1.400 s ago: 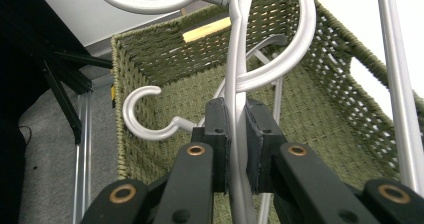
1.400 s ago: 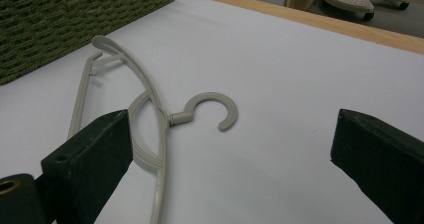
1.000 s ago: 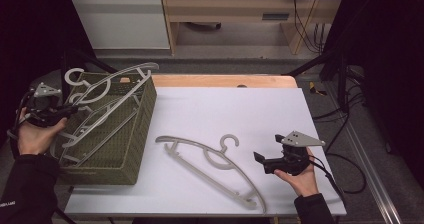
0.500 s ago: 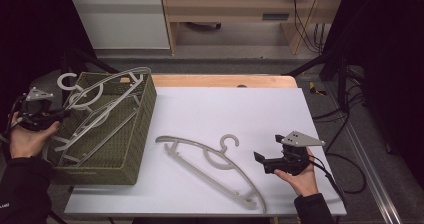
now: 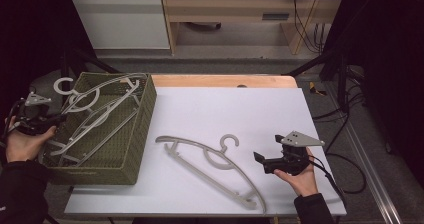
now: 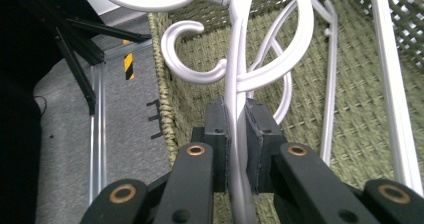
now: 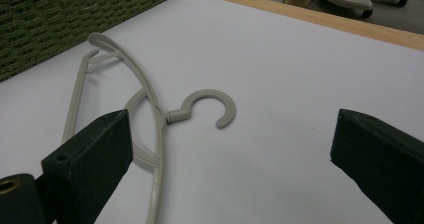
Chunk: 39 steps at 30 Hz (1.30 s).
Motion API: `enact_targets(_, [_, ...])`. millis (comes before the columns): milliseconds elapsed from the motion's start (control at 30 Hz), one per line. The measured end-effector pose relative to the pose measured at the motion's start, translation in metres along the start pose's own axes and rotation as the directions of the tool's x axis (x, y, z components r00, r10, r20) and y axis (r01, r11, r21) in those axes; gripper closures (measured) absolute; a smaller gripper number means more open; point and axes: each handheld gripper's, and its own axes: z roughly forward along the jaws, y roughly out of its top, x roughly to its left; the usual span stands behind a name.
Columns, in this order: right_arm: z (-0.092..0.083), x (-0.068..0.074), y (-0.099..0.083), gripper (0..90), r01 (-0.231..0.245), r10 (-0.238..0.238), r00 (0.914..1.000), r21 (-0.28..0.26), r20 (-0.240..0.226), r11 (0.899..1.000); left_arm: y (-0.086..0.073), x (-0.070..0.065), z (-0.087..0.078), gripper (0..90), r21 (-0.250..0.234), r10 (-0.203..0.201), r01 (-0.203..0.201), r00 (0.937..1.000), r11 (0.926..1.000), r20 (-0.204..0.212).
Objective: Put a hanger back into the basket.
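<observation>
A green woven basket stands at the table's left and holds several pale grey hangers. My left gripper is at the basket's left rim, shut on the thin bar of one of those hangers. In the left gripper view the pads of the left gripper pinch that hanger just below its hook, above the basket floor. Another grey hanger lies flat on the white table. My right gripper rests open just right of it, and in the right gripper view its jaws frame the hanger's hook.
The white table top has a wooden strip along its far edge. Black frame legs and cables stand at the right, beyond the table. A cabinet and wooden furniture sit on the floor behind.
My left gripper has drifted left and down with the hanger, which has sunk lower into the basket. The right gripper and the table hanger have stayed put.
</observation>
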Motion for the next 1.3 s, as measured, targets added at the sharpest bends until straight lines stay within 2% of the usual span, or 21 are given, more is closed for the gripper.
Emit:
enact_targets(233, [0.001,0.000,0.000,3.9,0.008,-0.008,1.0000,0.000,-0.001,1.000,-0.004,-0.005,0.009,81.5,0.001,-0.004,0.004,1.0000,1.0000,0.000])
enact_targets(300, [0.001,0.000,0.000,3.9,0.007,-0.007,1.0000,0.000,-0.002,1.000,-0.005,-0.006,0.012,81.5,-0.006,0.009,-0.009,0.9997,0.9999,-0.021])
enact_targets(467, [0.001,0.000,-0.001,3.9,0.010,-0.010,1.0000,0.000,-0.002,1.000,-0.004,-0.008,0.016,81.6,0.004,0.028,-0.028,0.9994,0.9996,-0.023])
enact_targets(700, [0.002,0.000,-0.001,3.9,0.004,-0.004,1.0000,0.003,-0.001,1.000,-0.009,-0.007,0.021,81.5,0.012,0.012,-0.012,0.9998,0.9999,-0.013])
enact_targets(767, [0.003,0.000,-0.001,4.0,0.006,-0.006,1.0000,0.003,-0.002,1.000,-0.011,-0.007,0.025,81.4,0.021,0.010,-0.010,0.9998,0.9997,-0.018])
enact_targets(833, [0.003,0.001,-0.001,4.0,0.004,-0.004,1.0000,0.003,-0.004,1.000,-0.014,-0.009,0.029,81.5,0.039,0.027,-0.026,0.9991,0.9989,-0.033])
enact_targets(967, [0.002,0.000,-0.001,3.9,0.005,-0.005,1.0000,0.002,0.000,1.000,-0.017,-0.011,0.033,81.5,0.053,0.023,-0.021,0.9993,0.9984,-0.031])
enact_targets(1067, [0.002,0.000,-0.001,4.0,0.006,-0.005,1.0000,0.002,-0.001,1.000,-0.017,-0.013,0.033,81.5,0.057,0.035,-0.032,0.9981,0.9978,-0.050])
enact_targets(1167, [0.003,0.000,-0.001,4.0,0.010,-0.010,0.9999,0.001,-0.002,1.000,-0.017,-0.016,0.036,81.4,0.086,0.074,-0.068,0.9948,0.9939,-0.069])
enact_targets(1233, [0.002,0.000,-0.001,4.0,0.006,-0.006,1.0000,0.002,0.000,1.000,-0.017,-0.018,0.038,81.4,0.099,0.093,-0.086,0.9929,0.9914,-0.073])
enact_targets(1300, [0.002,0.000,-0.001,3.9,0.006,-0.006,1.0000,0.001,-0.001,1.000,-0.017,-0.018,0.037,81.5,0.093,0.084,-0.079,0.9950,0.9926,-0.055])
